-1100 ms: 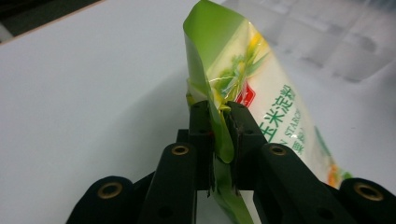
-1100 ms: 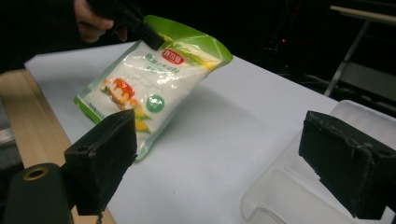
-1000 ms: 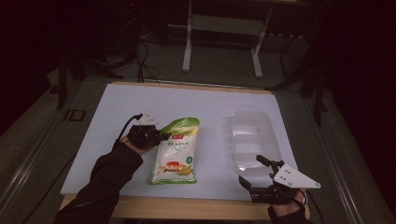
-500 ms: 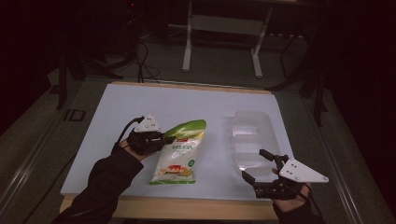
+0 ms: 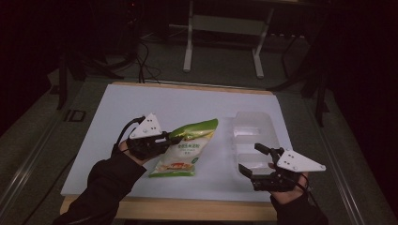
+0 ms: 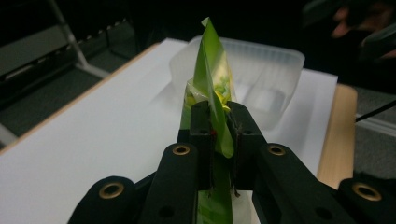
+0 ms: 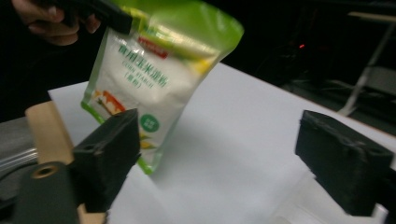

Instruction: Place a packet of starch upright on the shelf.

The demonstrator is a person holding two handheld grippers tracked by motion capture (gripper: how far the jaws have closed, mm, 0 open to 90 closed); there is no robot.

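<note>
A green and white snack bag hangs tilted over the white mat, its lower end near the mat and its green top raised. My left gripper is shut on the bag's upper edge. In the left gripper view the black jaws pinch the green bag seam, which stands up between them. My right gripper is open near the front right of the mat, beside a clear plastic tray. The right gripper view shows wide-apart jaws, and beyond my right gripper hangs the bag.
The white mat covers a wooden table whose front edge runs below both hands. The clear tray lies straight beyond the left jaws. A metal stand and cables are on the dark floor behind the table.
The left gripper has lifted the bag's top off the mat and swung it to the right, toward the tray. The right gripper has shifted slightly and stays open.
</note>
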